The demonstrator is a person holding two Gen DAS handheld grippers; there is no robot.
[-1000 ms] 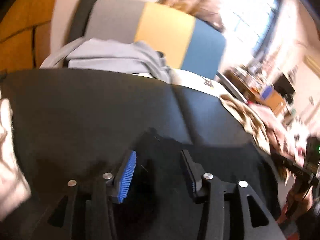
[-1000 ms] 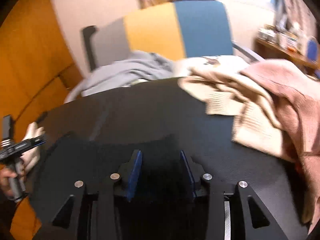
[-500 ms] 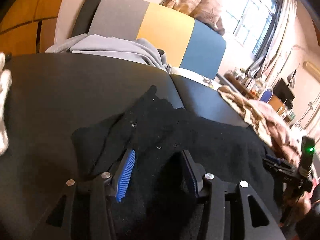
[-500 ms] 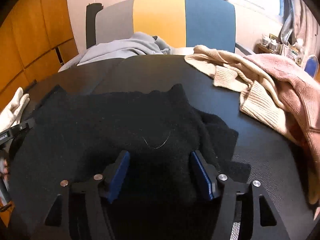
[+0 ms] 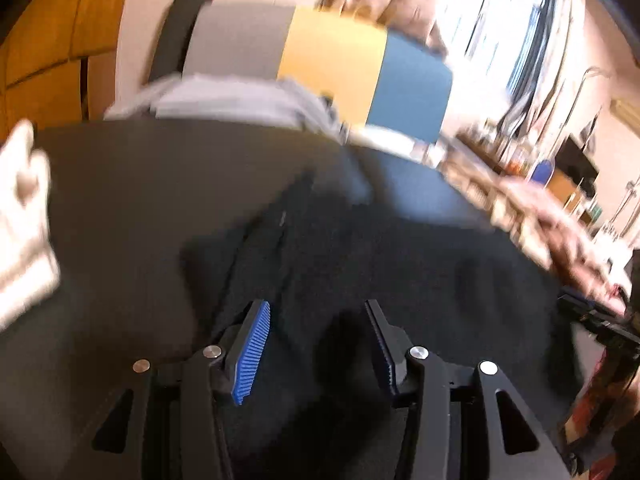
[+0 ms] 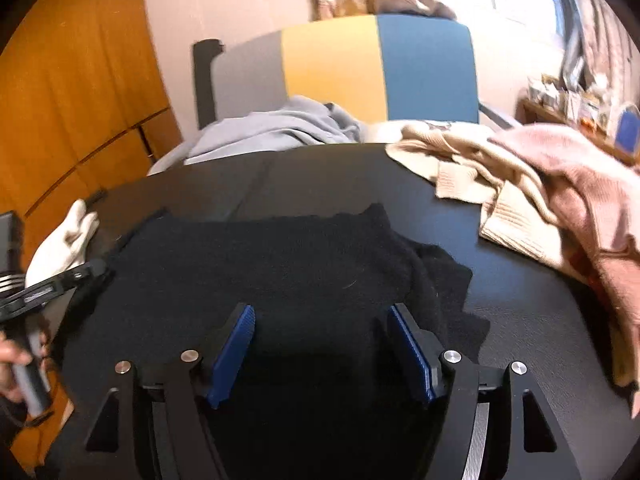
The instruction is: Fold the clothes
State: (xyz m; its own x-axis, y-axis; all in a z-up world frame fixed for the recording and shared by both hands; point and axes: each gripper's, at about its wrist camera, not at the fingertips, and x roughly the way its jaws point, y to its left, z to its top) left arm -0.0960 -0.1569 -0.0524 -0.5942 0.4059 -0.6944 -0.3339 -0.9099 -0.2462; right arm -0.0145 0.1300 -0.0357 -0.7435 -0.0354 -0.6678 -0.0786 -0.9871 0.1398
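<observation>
Daylight enters through the window at upper right, blown out to white glare in the left wrist view. That view is heavily motion-blurred: chair, table edge and far clutter all smear. The right wrist view is sharper, slightly soft. The black cloth swallows detail in both. Strong fisheye bending with dark vignetting at the corners. Shadows are soft.

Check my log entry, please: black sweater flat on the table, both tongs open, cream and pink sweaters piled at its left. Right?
Not quite. The cream sweater and pink sweater are piled to the right of the black sweater, as the right wrist view shows. The rest stands.
</observation>
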